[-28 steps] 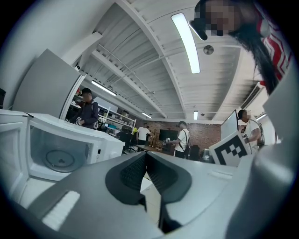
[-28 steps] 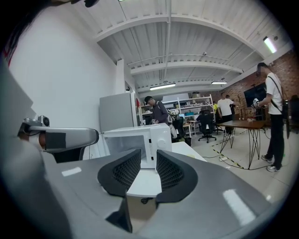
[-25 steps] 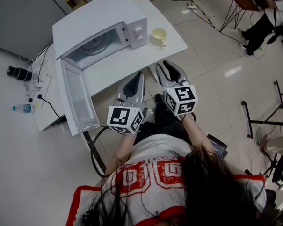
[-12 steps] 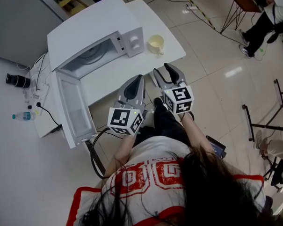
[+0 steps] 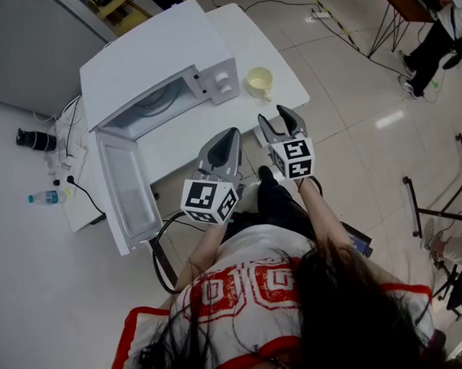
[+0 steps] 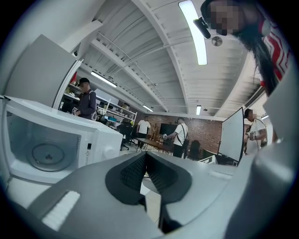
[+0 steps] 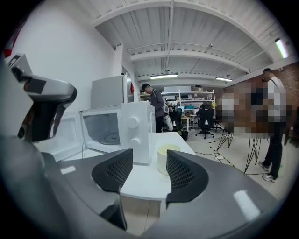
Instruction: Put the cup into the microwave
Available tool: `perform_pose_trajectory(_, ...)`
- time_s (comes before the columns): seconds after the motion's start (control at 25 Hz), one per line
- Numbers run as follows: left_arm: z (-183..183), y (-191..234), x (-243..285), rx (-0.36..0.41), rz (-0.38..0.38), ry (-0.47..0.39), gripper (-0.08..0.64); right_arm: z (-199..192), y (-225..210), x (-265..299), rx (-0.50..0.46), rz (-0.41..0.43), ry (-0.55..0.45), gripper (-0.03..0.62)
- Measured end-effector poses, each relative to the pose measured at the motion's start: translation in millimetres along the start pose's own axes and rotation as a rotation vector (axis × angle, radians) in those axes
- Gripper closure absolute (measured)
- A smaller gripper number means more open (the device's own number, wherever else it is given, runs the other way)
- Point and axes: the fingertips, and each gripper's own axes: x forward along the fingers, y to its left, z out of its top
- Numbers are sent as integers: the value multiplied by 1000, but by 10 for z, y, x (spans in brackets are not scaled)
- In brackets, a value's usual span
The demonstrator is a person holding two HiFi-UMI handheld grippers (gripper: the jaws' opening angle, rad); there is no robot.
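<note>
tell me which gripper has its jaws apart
The right gripper, nearer the cup: its jaws are opening, nothing between them. The left gripper is shut.

The microwave [image 5: 153,57] is white and stands on the white tabletop [image 5: 283,70]. Its door [image 5: 128,193] is swung wide open on the left side, baring a cavity with a round glass turntable [image 6: 46,153]. Two round knobs [image 5: 225,75] sit on its right-hand panel. Just beside that panel, not touching it, the pale yellow cup [image 5: 259,81] stands upright, mouth up.
</note>
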Motion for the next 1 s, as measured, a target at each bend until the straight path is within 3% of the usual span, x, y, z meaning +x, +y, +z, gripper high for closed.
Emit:
perform_pose_trajectory(0.12, -13, 18, 66, -14, -4, 2, 569, -27, -87, 128, 0, -5, -5, 379)
perform_pose_trajectory(0.28, -53, 64, 178, -21, -6, 18, 569, -29, -192, 278, -22, -26, -17, 318)
perform_pose_trajectory(0.64, -90, 203, 406, -52, 8, 30, 570, -224, -350, 597, -30, -33, 43, 288)
perform_pose_trajectory(1.0, -89, 290, 628, -5, 21, 27, 570, -357, -470, 871, -36, -25, 78, 260)
